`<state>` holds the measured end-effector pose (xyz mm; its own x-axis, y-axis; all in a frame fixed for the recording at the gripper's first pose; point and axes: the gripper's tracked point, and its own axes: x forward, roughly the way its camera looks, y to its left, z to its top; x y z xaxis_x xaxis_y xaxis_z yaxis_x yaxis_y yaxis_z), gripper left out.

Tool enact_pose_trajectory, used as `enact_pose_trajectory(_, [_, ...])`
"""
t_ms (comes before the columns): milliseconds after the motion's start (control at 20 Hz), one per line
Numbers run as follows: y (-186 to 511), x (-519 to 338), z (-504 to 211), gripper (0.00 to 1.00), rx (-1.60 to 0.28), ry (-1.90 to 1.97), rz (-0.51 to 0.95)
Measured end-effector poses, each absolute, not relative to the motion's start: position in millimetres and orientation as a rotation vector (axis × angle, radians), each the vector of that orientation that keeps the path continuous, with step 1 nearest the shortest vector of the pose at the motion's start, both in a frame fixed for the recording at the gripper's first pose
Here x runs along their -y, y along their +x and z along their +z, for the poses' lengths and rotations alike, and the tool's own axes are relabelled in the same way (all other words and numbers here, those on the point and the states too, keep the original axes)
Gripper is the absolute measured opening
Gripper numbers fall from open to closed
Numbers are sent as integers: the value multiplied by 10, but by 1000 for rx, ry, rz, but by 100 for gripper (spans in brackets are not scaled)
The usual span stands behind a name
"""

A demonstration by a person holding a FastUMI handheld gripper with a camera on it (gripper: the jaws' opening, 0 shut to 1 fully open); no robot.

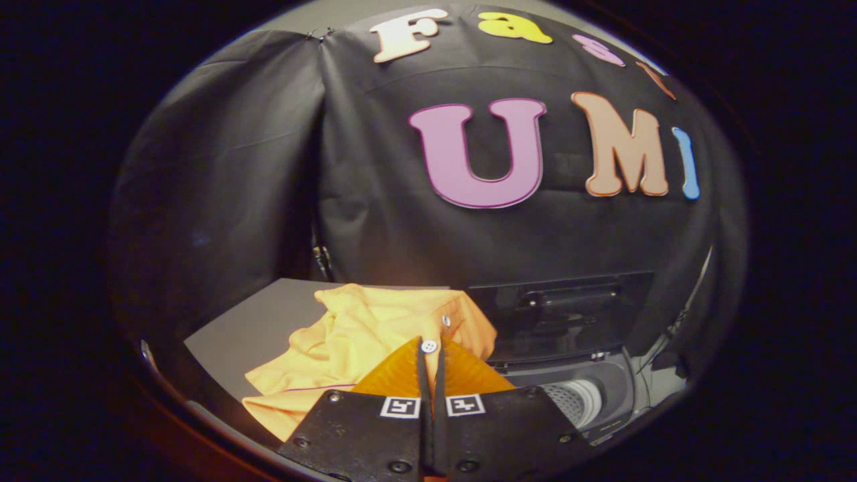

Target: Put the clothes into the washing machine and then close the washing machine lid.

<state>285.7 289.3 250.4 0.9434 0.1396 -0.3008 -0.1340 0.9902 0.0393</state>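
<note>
- The gripper [429, 353] pointed forward and slightly down; its 2 fingers were pressed nearly together, pinching the shirt [361, 335] at a button.
- The shirt lay crumpled on a grey surface [258, 328], beside the washer [589, 388].
- The washer lid [559, 311] stood raised.
- The drum [576, 399] was partly cut off and dim.

The camera rides on the gripper [429, 365] and looks forward along its two fingers, which stand nearly together low in the view; it sits close above a yellow garment [348, 341] on a grey table [254, 328], just beyond the fingertips; it faces the booth's black cloth wall [402, 227] head-on; the washing machine [589, 395], lid [562, 314] raised, lies near, ahead to the right.
</note>
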Motion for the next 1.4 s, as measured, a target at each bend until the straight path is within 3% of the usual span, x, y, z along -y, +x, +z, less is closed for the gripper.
enact_pose_trajectory(750, [3208, -1363, 2180, 3, -287, -3, -150])
enact_pose_trajectory(900, [3205, -1258, 2058, 47, -295, 53, -163])
enact_pose_trajectory(1000, [3231, -1273, 2010, 42, -303, 81, -153])
enact_pose_trajectory(1400, [3132, -1238, 1969, 42, -284, 38, -138])
